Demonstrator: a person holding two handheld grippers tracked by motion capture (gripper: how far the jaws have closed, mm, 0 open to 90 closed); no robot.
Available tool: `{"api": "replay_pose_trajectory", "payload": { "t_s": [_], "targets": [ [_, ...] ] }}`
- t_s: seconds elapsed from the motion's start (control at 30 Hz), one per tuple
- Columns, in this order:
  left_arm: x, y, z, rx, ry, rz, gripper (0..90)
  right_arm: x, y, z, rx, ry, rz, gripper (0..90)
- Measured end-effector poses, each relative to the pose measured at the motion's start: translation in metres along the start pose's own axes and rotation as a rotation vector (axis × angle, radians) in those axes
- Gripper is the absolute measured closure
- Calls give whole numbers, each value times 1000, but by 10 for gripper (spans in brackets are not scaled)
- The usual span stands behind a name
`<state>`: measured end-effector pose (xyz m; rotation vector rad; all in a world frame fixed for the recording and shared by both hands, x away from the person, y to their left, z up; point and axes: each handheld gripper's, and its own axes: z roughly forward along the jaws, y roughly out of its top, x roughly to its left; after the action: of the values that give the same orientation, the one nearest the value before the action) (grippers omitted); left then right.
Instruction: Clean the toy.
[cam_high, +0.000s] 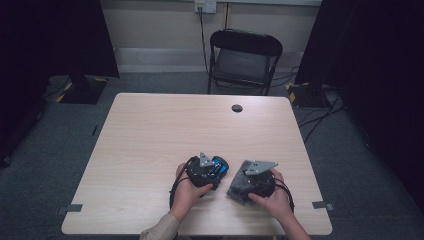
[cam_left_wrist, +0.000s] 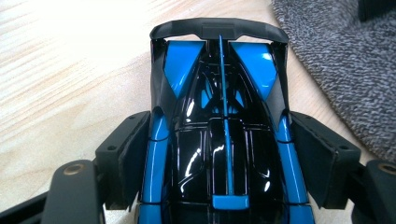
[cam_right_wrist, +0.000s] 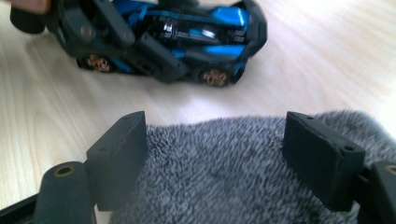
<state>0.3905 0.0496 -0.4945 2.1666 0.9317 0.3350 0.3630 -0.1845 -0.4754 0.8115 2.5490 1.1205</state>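
Fingers (cam_left_wrist: 135, 158) flank toy car (cam_left_wrist: 219, 140), touching its sides.

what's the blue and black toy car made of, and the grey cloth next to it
Toy car: looks like hard moulded plastic with a glossy finish; sharp light reflections sit on its black and blue panels, and its rear wing looks matte. Grey cloth: a soft fabric, probably terry or fleece; its surface is a fuzzy, mottled nap without shine. The exact fibre cannot be told.

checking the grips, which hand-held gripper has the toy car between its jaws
The left hand-held gripper: its jaws flank the blue and black toy car. The right hand-held gripper straddles the grey fuzzy cloth instead.
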Motion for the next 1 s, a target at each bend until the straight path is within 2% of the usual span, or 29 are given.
{"api": "replay_pose_trajectory", "payload": {
  "t_s": [0.13,0.27,0.4,0.57,0.63,0.77,0.83,0.93,1.0],
  "targets": [
    [1,1,0,4,0,4,256,-1,-11,-9,-8,-3,14,221],
    [0,1,0,7,3,2,256,-4,-16,-22,-4,-27,20,213],
    [0,1,0,5,6,2,255,-9,-21,-36,-7,-37,51,208],
    [0,1,0,7,7,1,255,-20,-27,-60,-45,-58,139,216],
    [0,1,0,9,8,2,255,-26,-30,-66,-38,-58,164,228],
    [0,0,-1,1,5,-4,256,-30,-41,-69,40,-106,123,248],
    [0,-1,-1,-3,6,-3,256,-32,-48,-68,49,-110,122,294],
    [0,-1,-1,-6,7,-2,255,-36,-58,-65,53,-113,150,344],
    [0,-1,0,-7,7,-1,255,-39,-63,-63,50,-121,167,343]
  ]
}}
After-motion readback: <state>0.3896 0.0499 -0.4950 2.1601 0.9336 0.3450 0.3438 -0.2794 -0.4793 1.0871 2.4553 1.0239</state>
